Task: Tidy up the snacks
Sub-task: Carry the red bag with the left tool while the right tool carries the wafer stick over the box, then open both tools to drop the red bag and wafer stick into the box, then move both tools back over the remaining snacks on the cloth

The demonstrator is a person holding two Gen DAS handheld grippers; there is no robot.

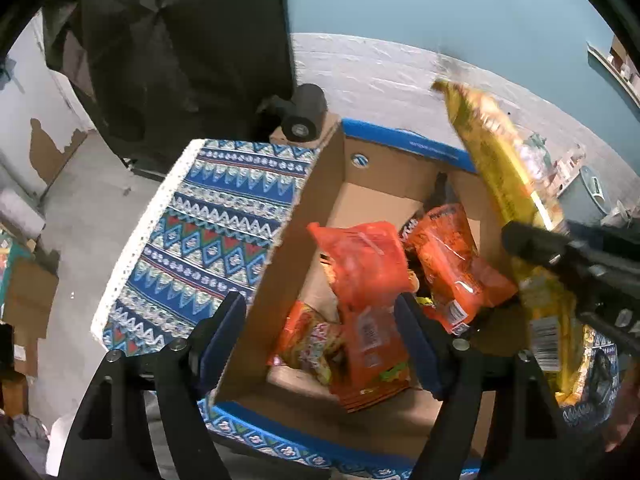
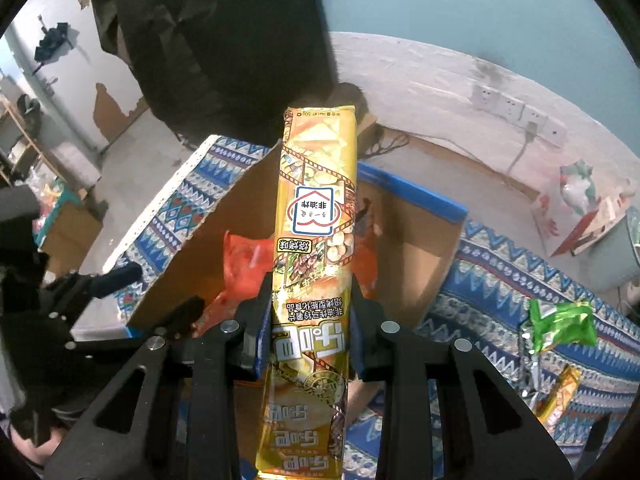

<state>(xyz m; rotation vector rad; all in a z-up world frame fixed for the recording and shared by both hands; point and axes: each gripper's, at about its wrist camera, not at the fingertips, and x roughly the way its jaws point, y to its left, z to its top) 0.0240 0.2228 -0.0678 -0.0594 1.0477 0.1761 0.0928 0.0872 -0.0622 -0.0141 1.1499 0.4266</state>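
Long yellow glossy snack pack (image 2: 316, 248) clamped in the right gripper (image 2: 308, 336), above the open brown cardboard box (image 1: 280, 216).
The left gripper (image 1: 324, 340) stands wide and empty over the box; crinkled orange plastic snack bags (image 1: 368, 272) lie inside it.

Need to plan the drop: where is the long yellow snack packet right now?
The long yellow snack packet is clamped in the right tongs, held above the open cardboard box, over the orange snack bags.
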